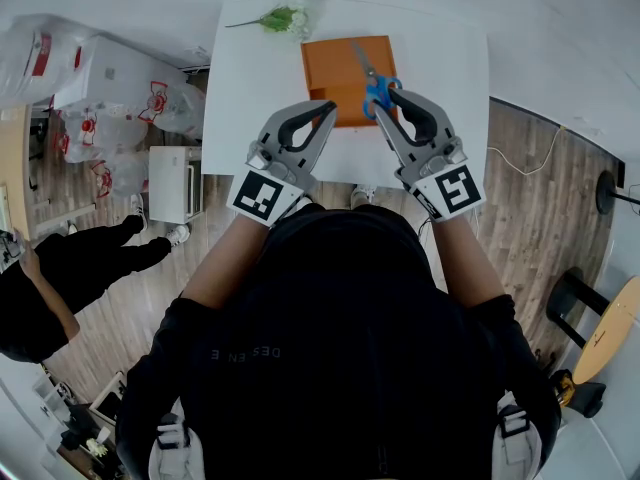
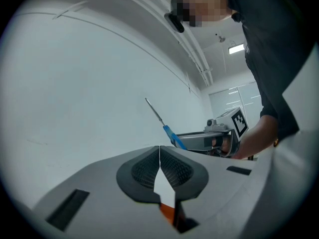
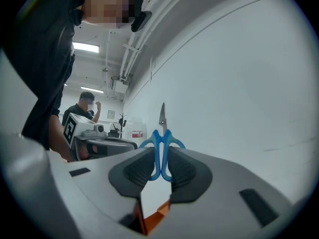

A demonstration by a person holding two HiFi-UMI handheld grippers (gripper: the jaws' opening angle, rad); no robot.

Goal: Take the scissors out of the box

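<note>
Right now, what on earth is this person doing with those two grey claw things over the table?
A person stands at a white table with a hand-held claw in each hand. The right claw grips blue-handled scissors by the handles, blades up, over an orange box. The left claw is closed and empty beside it.

Box (image 1: 335,63) sits on the desk (image 1: 250,98), toward the far middle. A plant sprig (image 1: 278,18) lies behind it, a bit left, at the far edge. The scissors (image 1: 378,90) are over the box's near right corner, between the right gripper (image 1: 387,96) fingers, blades pointing away. Probably lifted clear, hard to tell from above. The left gripper (image 1: 325,110) is just to the left.
</note>
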